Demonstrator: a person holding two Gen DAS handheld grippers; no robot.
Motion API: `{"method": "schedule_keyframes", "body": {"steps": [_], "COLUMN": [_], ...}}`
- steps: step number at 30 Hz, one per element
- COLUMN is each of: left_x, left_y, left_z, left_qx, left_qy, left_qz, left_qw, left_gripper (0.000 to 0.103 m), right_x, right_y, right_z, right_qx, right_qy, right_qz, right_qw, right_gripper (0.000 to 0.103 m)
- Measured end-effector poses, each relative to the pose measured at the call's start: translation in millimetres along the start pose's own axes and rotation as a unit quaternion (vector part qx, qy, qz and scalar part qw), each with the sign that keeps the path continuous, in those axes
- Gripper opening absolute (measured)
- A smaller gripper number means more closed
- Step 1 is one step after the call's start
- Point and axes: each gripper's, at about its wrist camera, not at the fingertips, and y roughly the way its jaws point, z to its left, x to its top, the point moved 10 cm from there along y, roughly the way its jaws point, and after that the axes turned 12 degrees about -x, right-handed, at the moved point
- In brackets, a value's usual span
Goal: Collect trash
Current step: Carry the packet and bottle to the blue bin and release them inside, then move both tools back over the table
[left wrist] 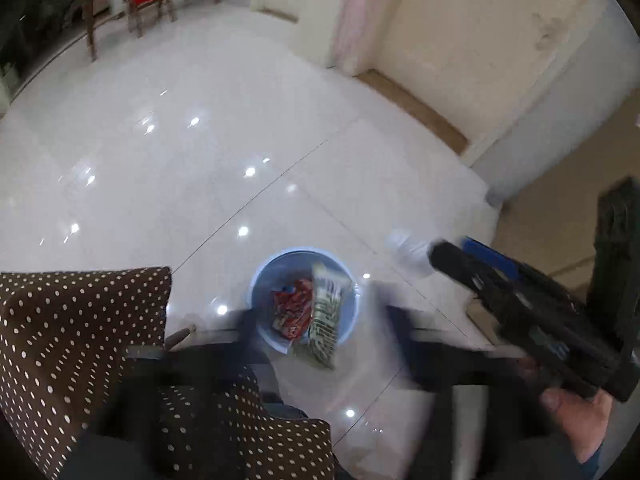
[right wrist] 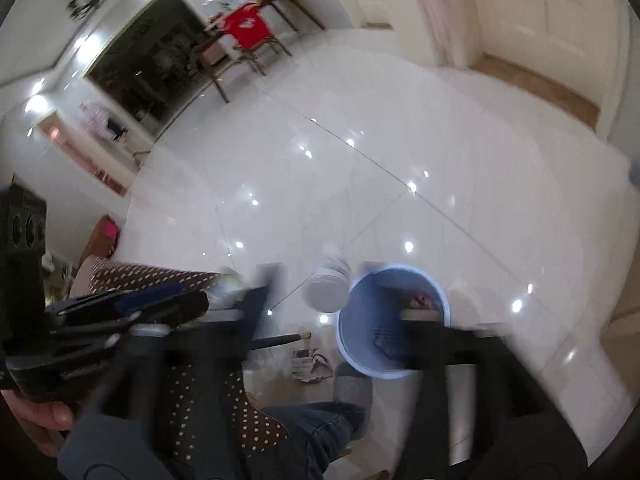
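A: Where is the bin?
B: From the left wrist, the blue bin (left wrist: 304, 296) stands on the white floor (left wrist: 200, 160) right between the 2 blurred fingers (left wrist: 248, 328) of the left gripper (left wrist: 320, 340), just past their tips. A red wrapper (left wrist: 294, 312) and a pale striped wrapper (left wrist: 326, 316) lie inside it, the pale one sticking over the near rim.
A: Are those fingers closed?
B: No, they stand wide apart, nothing between them but the view of the bin.
A: And the right one?
B: The right gripper (right wrist: 340, 316) also has its fingers (right wrist: 256, 304) apart, empty. The bin (right wrist: 360, 320) sits against the right-side finger, which crosses its mouth. A white cup (right wrist: 326, 288) is between the fingers, touching the bin's left rim. Crumpled paper (right wrist: 310, 364) lies on the floor nearer, between the fingers.
A: Anything else?
B: A dotted brown cloth (left wrist: 80, 340) lies left of the left finger. Both views are motion-blurred.
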Motion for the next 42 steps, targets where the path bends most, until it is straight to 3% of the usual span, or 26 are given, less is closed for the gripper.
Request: {"method": "schedule_keyframes", "body": {"steps": [3,5,7,13,18,29,42], "left_x": [19,22,22,10,-3,-37,-109], "left_y": [-2,-11,-24,-66,-99,-190,-295], "left_z": [3,7,13,23,19,22,103], "left_qx": [0.006,0.015,0.027,0.03,0.024,0.03,0.089], "left_qy": [-0.009,-0.009,-0.01,-0.024,-0.021,-0.014,-0.071], "left_qz": [-0.023,-0.04,-0.059,-0.101,-0.132,-0.207,-0.28], "left_qw": [0.9997,0.9991,0.9979,0.9941,0.9907,0.9778,0.9531], "left_gripper": [0.092,0.092,0.092,0.092,0.092,0.094,0.094], "right_x": [0,-2,-3,-4,-2,1,-38], "right_y": [2,-1,-6,-25,-50,-116,-140], "right_z": [-10,-16,-20,-21,-3,83,227], "right_qx": [0.002,-0.003,-0.008,-0.031,-0.026,0.006,0.069], "right_qy": [0.02,0.026,0.029,0.029,0.019,-0.041,-0.141], "right_qz": [0.003,-0.001,-0.006,-0.021,-0.041,-0.09,-0.096], "right_qw": [1.0,1.0,1.0,0.999,0.999,0.995,0.983], "right_gripper": [0.081,0.093,0.096,0.097,0.097,0.097,0.097]}}
